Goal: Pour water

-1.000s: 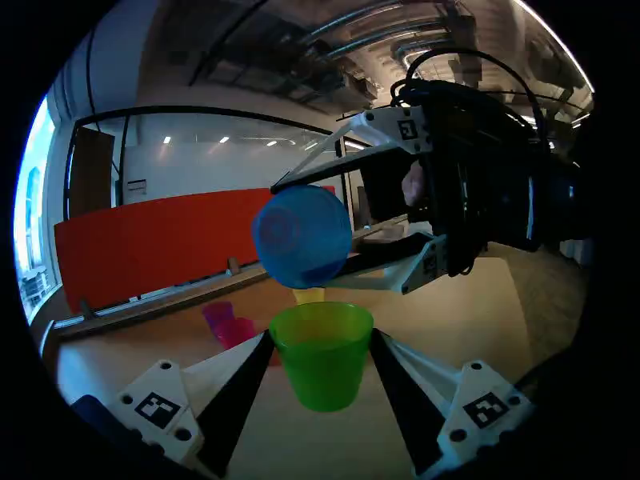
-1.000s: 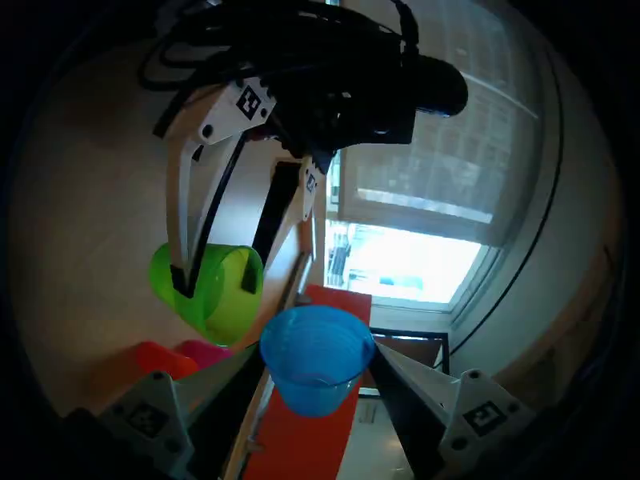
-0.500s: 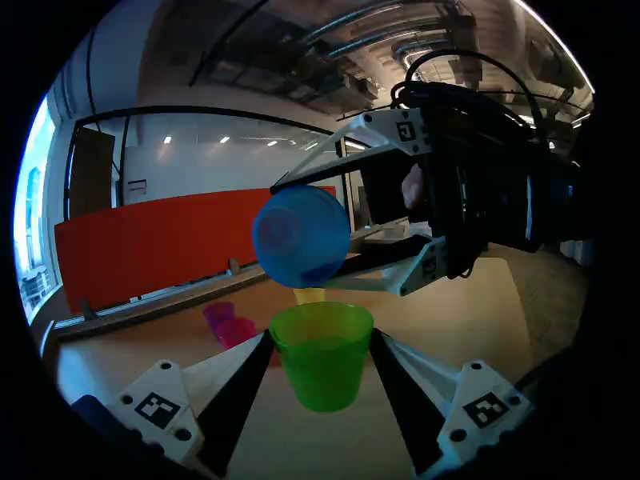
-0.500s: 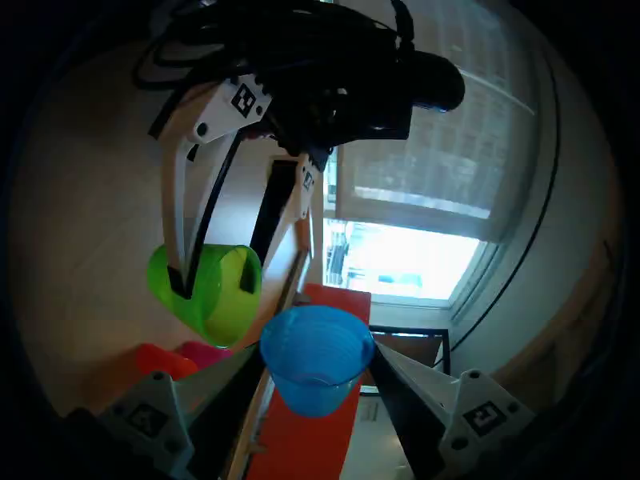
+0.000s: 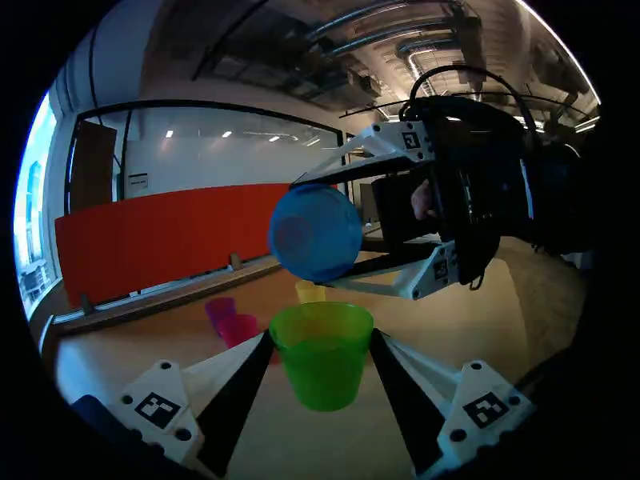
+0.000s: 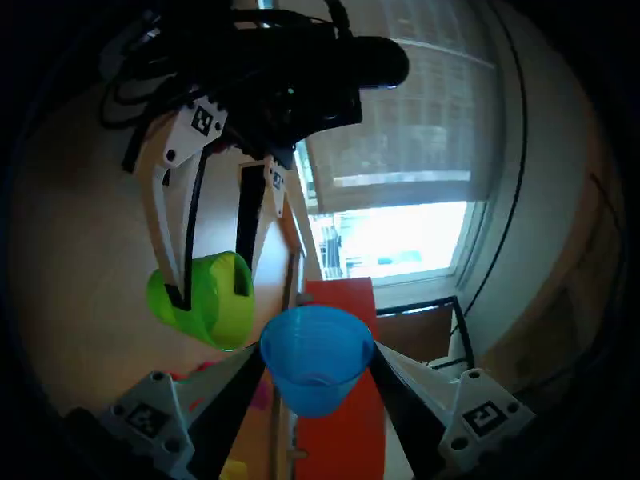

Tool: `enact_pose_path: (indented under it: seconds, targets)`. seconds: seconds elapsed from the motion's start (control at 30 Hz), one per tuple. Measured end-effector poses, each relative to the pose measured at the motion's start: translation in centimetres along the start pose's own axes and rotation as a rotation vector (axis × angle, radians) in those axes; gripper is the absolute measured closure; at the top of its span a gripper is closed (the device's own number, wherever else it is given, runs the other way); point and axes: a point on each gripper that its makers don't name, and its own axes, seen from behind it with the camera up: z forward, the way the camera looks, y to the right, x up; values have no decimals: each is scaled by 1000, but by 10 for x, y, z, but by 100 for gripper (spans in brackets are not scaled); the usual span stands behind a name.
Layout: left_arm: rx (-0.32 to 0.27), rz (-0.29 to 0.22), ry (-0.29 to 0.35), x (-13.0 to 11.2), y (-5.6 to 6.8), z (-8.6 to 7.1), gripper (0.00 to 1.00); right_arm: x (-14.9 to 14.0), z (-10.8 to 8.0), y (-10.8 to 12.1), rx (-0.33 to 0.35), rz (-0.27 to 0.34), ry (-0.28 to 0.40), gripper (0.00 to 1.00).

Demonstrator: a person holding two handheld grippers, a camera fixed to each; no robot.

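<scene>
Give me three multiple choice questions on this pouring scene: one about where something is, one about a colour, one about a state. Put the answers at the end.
1. In the left gripper view, where is the blue cup relative to the green cup?
A) above it
B) inside it
C) on the table beside it

2. What colour is the cup between the fingers of the left gripper?
A) yellow
B) green
C) purple

3. What is the state of the right gripper?
A) open and empty
B) shut on a spoon
C) shut on the blue cup

Answers: 1 A, the blue cup hangs tipped over the green cup's rim. 2 B, the cup held between those two fingers is green. 3 C, in the right gripper view both fingers press the blue cup's sides.
</scene>
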Motion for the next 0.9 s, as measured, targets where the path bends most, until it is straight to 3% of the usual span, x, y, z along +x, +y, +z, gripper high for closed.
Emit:
enact_pose_path:
  seconds: [0.3,0.9]
  targets:
    - [-5,-8,-24,-3,0,0,13,-22,-6,-9,-13,287,-32,8]
    - [-1,-32,-81,-12,-10,2,13,-46,-34,-52,65,1036,-101,8]
